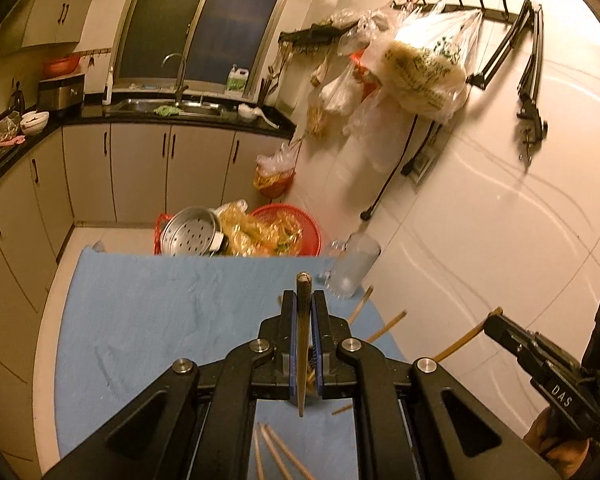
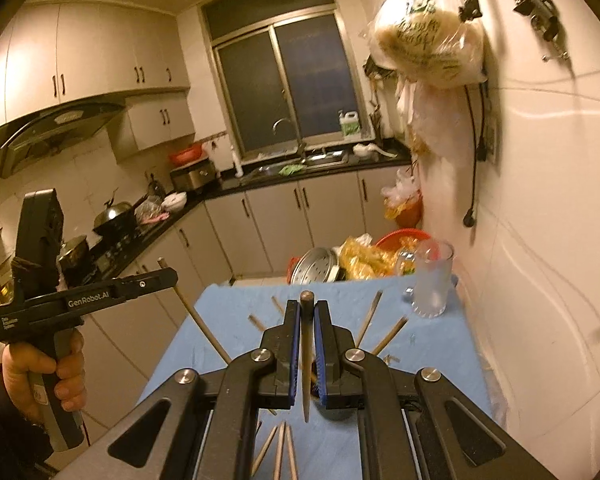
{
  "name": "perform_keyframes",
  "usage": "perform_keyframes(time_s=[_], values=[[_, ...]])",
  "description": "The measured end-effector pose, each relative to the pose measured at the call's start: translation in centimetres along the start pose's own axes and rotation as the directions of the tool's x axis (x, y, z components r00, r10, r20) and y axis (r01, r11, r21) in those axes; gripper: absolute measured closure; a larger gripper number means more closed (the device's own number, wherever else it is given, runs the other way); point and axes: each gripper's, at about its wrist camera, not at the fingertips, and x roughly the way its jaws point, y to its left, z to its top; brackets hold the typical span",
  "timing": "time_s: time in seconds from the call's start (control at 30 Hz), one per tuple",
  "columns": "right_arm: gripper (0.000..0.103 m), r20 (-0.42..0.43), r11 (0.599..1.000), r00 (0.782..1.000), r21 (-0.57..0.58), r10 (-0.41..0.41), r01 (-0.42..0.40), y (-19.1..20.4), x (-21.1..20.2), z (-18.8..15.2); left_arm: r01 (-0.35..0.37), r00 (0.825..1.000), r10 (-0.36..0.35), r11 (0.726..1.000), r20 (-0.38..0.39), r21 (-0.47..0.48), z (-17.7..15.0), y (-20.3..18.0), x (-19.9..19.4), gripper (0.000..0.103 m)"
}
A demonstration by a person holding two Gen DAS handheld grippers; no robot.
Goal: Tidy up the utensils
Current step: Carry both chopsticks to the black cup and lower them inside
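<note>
Chopsticks: one (image 1: 302,344) clamped between the left gripper (image 1: 302,300) fingers, another (image 2: 306,356) clamped between the right gripper (image 2: 306,312) fingers, both held above the tabletop. More loose chopsticks (image 2: 388,334) lie scattered on the blue cloth (image 1: 148,320) below and beyond both sets of fingers. Glass mug (image 2: 431,280) stands upright ahead and right of the right fingers, near the cloth's far corner; contents cannot be made out. Past the tabletop edge: steel steamer tray (image 1: 190,236), red basket (image 1: 300,226) with crumpled wrappers.
</note>
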Motion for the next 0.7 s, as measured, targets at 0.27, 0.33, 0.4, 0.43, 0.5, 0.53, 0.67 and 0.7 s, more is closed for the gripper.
perform_keyframes(time_s=[0.27, 0.33, 0.4, 0.43, 0.5, 0.53, 0.67, 0.7], values=[[0.095, 0.068, 0.999, 0.997, -0.023, -0.036, 0.038, -0.1, -0.5, 2.1, 0.032, 0.998, -0.032, 0.999, 0.045, 0.012, 1.2, -2.0, 1.0, 0.096], [0.095, 0.085, 0.999, 0.996, -0.033, -0.039, 0.042, 0.0, -0.3, 2.4, 0.029, 0.999, -0.03, 0.999, 0.04, 0.02, 1.3, -2.4, 1.7, 0.096], [0.095, 0.097, 0.998, 0.994, -0.041, -0.046, 0.05, 0.1, 0.3, 2.6, 0.019, 0.999, -0.02, 0.999, 0.037, 0.035, 1.1, -2.8, 2.6, 0.096], [0.095, 0.109, 0.998, 0.993, -0.04, -0.048, 0.053, 0.2, 0.5, 2.7, 0.011, 0.999, -0.012, 0.999, 0.034, 0.042, 1.0, -2.9, 2.9, 0.096], [0.095, 0.126, 0.997, 0.991, -0.045, -0.054, 0.06, 0.3, 1.0, 2.6, -0.003, 1.0, 0.002, 0.999, 0.025, 0.047, 0.6, -2.9, 3.6, 0.096], [0.095, 0.13, 0.997, 0.99, -0.048, -0.056, 0.062, 0.5, 1.3, 2.5, -0.008, 1.0, 0.007, 0.999, 0.022, 0.049, 0.5, -2.9, 3.9, 0.096], [0.095, 0.106, 0.996, 0.993, -0.063, -0.057, 0.064, 0.6, 2.9, 1.7, -0.028, 0.999, 0.029, 0.998, -0.013, 0.053, -0.7, -2.6, 5.2, 0.096], [0.095, 0.094, 0.996, 0.994, -0.064, -0.058, 0.064, 0.6, 3.3, 1.4, -0.032, 0.999, 0.033, 0.998, -0.021, 0.051, -0.9, -2.5, 5.4, 0.096]])
